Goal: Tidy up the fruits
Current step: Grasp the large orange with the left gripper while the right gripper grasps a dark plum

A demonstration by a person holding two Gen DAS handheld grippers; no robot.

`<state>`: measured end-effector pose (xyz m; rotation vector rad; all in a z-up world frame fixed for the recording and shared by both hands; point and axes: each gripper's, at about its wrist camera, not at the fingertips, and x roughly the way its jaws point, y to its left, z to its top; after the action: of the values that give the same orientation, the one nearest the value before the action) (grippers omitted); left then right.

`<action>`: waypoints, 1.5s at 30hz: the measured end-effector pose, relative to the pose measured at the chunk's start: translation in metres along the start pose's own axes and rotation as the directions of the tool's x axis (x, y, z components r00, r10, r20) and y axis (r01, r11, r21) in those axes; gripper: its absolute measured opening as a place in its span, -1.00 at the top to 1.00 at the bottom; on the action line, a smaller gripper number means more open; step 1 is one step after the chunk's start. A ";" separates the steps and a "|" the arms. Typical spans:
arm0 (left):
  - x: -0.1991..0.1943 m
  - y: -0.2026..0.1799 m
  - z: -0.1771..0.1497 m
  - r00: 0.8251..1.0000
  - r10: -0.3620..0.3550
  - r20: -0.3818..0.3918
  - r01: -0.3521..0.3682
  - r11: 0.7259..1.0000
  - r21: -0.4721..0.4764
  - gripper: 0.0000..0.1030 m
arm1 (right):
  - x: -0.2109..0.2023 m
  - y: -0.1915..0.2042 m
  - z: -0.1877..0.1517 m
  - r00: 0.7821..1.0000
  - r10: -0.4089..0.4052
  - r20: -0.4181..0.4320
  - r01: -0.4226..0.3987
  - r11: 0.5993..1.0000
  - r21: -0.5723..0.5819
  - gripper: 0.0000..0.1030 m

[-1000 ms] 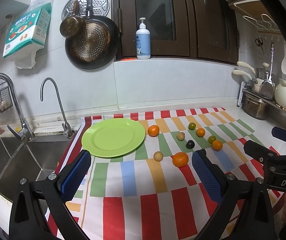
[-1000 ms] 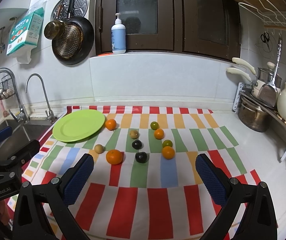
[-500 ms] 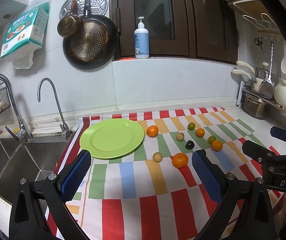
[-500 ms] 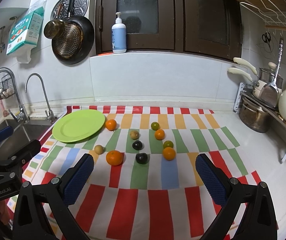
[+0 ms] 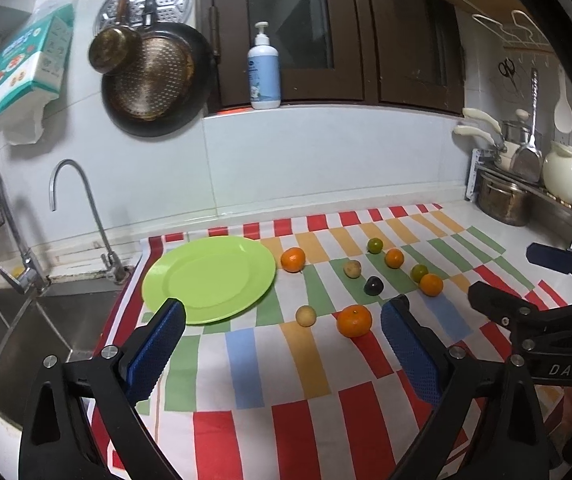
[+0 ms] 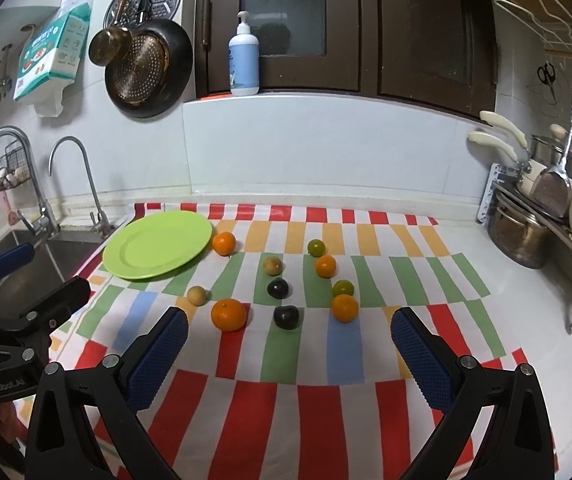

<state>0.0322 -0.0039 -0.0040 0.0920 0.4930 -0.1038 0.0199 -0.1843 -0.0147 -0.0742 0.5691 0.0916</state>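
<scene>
1. Overall, both tools hovered above the striped cloth (image 6: 318, 364) with jaws spread wide and nothing between them: the left gripper (image 5: 283, 344) filled the bottom of the left wrist view and the right gripper (image 6: 288, 350) the bottom of the right wrist view.
2. Left of center in both views lay the green plate (image 6: 141, 256), bare, at the cloth's left end beside the sink (image 5: 25, 332).
3. Just right of the plate's rim sat 1 small orange (image 6: 223, 243), near it but not touching.
4. Lower in the frame, the big orange (image 6: 228, 314) rested just above the gap between the right gripper's fingers, with a tan round fruit (image 6: 197, 295) to its upper left.
5. At center, 2 dark fruits stood close: the nearer dark fruit (image 6: 286, 317) to the right of the big orange, and the farther dark fruit (image 6: 277, 288) above it.
6. Another tan fruit (image 6: 273, 266) lay above those.
7. Right of center ran a column of 4: a green citrus (image 6: 316, 247), an orange (image 6: 325, 266), a second green citrus (image 6: 343, 288) and a lower orange (image 6: 345, 308), the last 2 touching or nearly so.
8. All fruit lay on the cloth, apart from both tools.
</scene>
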 end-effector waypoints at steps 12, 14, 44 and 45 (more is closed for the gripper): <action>0.047 -0.016 0.001 0.988 -0.145 -0.062 0.151 0.983 0.103 -0.60 | 0.040 -0.004 0.000 0.998 0.006 -0.059 -0.010 0.997 -0.080 -0.77; 0.056 -0.018 0.001 0.984 -0.161 -0.078 0.169 0.979 0.113 -0.57 | 0.049 -0.005 0.000 0.997 0.009 -0.076 -0.016 0.996 -0.086 -0.71; 0.169 -0.044 -0.026 0.867 -0.354 -0.350 0.425 0.893 0.150 0.08 | 0.157 -0.008 -0.013 0.943 0.120 -0.310 -0.162 0.980 -0.114 0.08; 0.171 -0.044 -0.026 0.865 -0.355 -0.353 0.427 0.892 0.147 0.09 | 0.159 -0.008 -0.013 0.941 0.125 -0.314 -0.167 0.980 -0.111 0.10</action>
<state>0.1644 -0.0582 -0.1107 0.2287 0.8201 -0.5559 0.1467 -0.1830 -0.1111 -0.1809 0.8783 0.2675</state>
